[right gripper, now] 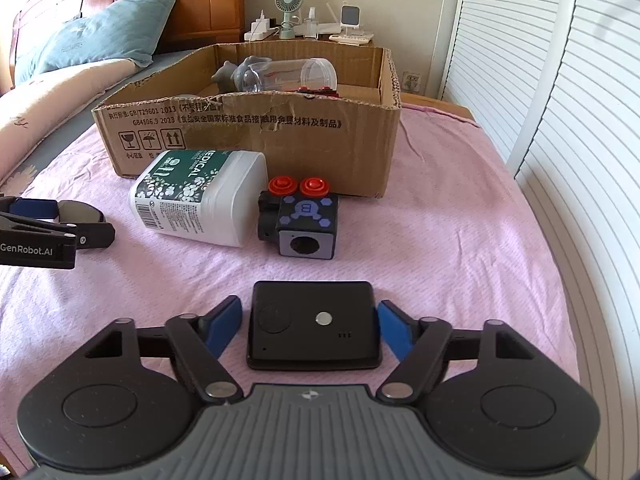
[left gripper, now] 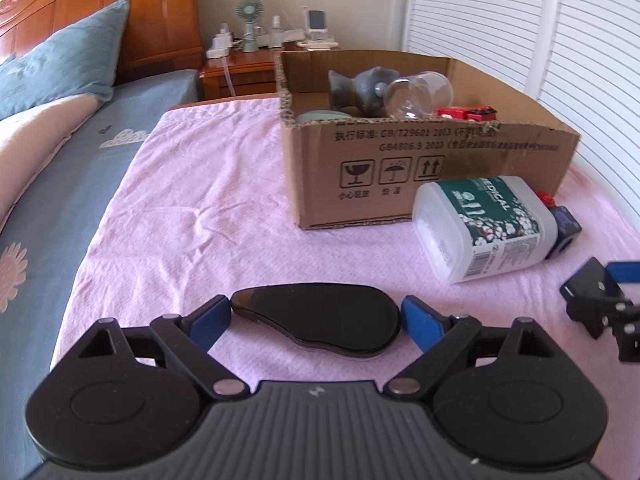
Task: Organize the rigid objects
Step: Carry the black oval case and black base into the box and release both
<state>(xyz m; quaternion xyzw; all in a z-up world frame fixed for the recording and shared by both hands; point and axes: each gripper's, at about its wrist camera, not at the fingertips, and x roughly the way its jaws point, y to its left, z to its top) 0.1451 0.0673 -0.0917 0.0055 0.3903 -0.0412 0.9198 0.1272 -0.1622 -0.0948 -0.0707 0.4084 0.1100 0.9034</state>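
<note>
L gripper [left gripper: 316, 318] sits low over the pink bedspread [left gripper: 192, 208], fingers [left gripper: 210, 316] spread either side of a flat black teardrop-shaped pad w/ glossy top [left gripper: 320, 320]. The blue pads look at or just short of its two ends; can't tell if they press yet, so I read it as open, bracketing for a pick. The pad lies flat on the cloth, so prob needs a low edge pinch.

R gripper [right gripper: 308, 328] does the same w/ a black rectangular plastic device w/ round silver button [right gripper: 314, 324]: fingers [right gripper: 228, 322] apart, a sliver of pink showing on each side, not gripping. Both items lie nearest the person, which is likely why they're next up.

Goal looks like the open brown cardboard box [left gripper: 400, 160] at the far end of the spread. Already inside: a grey figurine [left gripper: 360, 88], a clear plastic jar on its side [left gripper: 420, 92], a red toy car [left gripper: 466, 113].

Still outside, btwn grippers and box: a white plastic bottle w/ green "MEDICAL" label [right gripper: 196, 196], lying down, touching or nearly touching the box front; just beside it a black-and-grey cube toy w/ two red knobs [right gripper: 300, 220]. Both sit in the straight path to the box, so the carry prob has to go up and over them and the front wall.

Beyond: bed w/ teal pillow [left gripper: 60, 60], wooden nightstand [left gripper: 236, 70] w/ small green fan [left gripper: 249, 20], white louvred doors [left gripper: 520, 20] on the right.
</note>
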